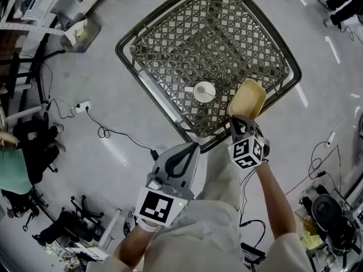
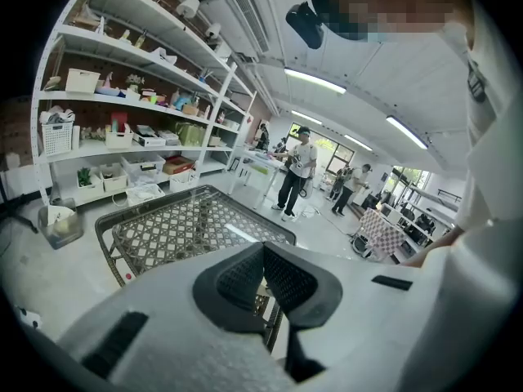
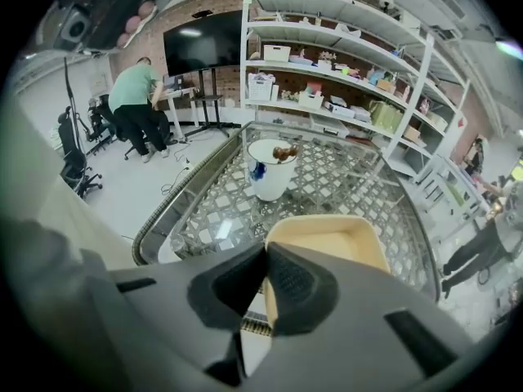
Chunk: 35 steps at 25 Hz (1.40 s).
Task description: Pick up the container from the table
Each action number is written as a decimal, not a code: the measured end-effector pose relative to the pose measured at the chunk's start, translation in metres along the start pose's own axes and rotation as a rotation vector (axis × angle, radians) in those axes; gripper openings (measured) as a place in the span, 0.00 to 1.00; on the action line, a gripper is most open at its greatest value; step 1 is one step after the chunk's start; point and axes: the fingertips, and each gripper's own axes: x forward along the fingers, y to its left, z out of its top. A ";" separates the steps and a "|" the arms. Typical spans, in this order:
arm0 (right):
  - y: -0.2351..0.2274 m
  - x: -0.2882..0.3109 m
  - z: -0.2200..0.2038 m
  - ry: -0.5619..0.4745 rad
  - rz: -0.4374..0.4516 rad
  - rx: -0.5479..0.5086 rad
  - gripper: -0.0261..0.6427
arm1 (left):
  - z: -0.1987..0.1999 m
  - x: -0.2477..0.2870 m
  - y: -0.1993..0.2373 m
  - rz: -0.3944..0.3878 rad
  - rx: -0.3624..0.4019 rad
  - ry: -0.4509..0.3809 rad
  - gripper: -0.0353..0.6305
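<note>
At the table's near edge, the thin near rim of the container (image 1: 247,98) is pinched between the dark pads of the right gripper (image 3: 265,260), whose jaws are drawn together on that wall while the tan tray reaches away over the table (image 1: 210,38). Whether its base is clear of the top cannot be told; in the head view it looks tilted. Since only one rim is held, the lift would best be made slowly and straight up, with the clamp kept firm so that the tray is not allowed to swing or slip, and kept clear of the white cup (image 1: 204,91) standing near on its left. The left gripper (image 2: 263,247) is closed on nothing, jaws met, and is held just off the near edge, where it may be left idle. An open woven lattice in a dark frame forms the top, so a dragged corner could be snagged. Beyond are seen a grey floor (image 1: 102,95) strewn with cables (image 1: 108,132), office chairs (image 1: 74,214), loaded white shelves (image 3: 343,39) and standing people
</note>
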 end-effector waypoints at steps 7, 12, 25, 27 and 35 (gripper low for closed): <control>-0.005 -0.036 0.023 -0.063 -0.056 0.072 0.08 | 0.017 -0.017 -0.005 -0.004 0.031 -0.032 0.09; -0.002 -0.068 0.039 -0.111 -0.097 0.146 0.08 | 0.021 -0.032 -0.008 -0.015 0.073 -0.048 0.09; 0.008 -0.180 0.083 -0.301 -0.239 0.297 0.07 | 0.051 -0.075 -0.025 -0.055 0.158 -0.153 0.09; 0.010 -0.202 0.093 -0.347 -0.269 0.318 0.08 | 0.055 -0.082 -0.029 -0.065 0.168 -0.170 0.09; 0.023 -0.286 0.132 -0.482 -0.385 0.282 0.07 | 0.072 -0.107 -0.038 -0.099 0.200 -0.231 0.09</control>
